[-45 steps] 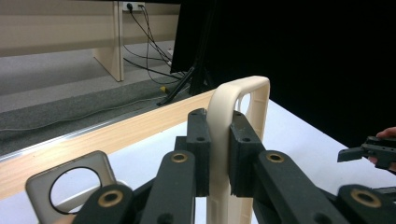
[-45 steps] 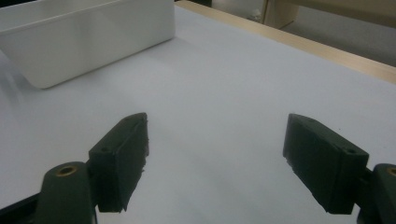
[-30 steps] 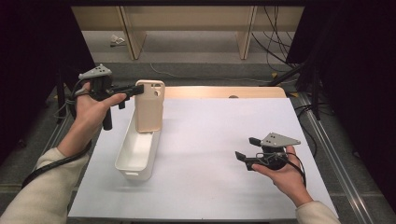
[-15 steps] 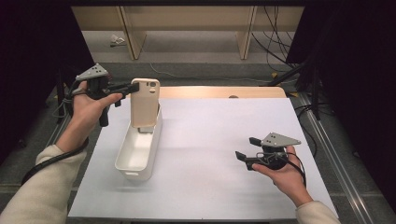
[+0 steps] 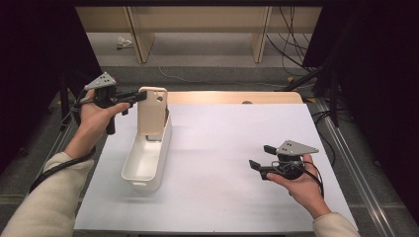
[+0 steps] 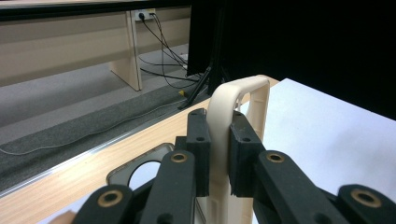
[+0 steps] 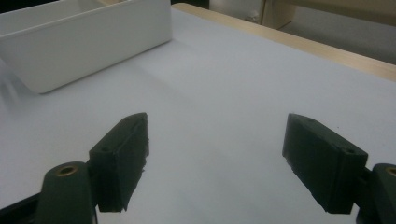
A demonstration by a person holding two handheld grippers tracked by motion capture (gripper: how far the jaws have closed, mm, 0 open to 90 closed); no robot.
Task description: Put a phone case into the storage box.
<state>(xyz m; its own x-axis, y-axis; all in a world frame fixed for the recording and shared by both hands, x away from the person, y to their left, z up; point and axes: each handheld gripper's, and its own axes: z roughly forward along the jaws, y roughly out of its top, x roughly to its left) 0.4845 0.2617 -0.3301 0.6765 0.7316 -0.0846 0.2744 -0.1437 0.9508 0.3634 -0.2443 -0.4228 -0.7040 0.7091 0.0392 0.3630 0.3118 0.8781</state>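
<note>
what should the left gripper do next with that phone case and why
Probably keep lowering, then open. The left gripper is clamped on the edge of the beige phone case, which stands upright with its lower end inside the far end of the white bin. The right gripper rests open on the white table, apart from both.

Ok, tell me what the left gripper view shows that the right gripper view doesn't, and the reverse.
Left gripper view: the left gripper shut on the edge of an upright beige phone case, with grey floor, cables and a wooden table leg behind. Right gripper view: the right gripper open with nothing between its jaws, and the white bin seen from its side. Both show the white table sheet and its wooden edge.
</note>
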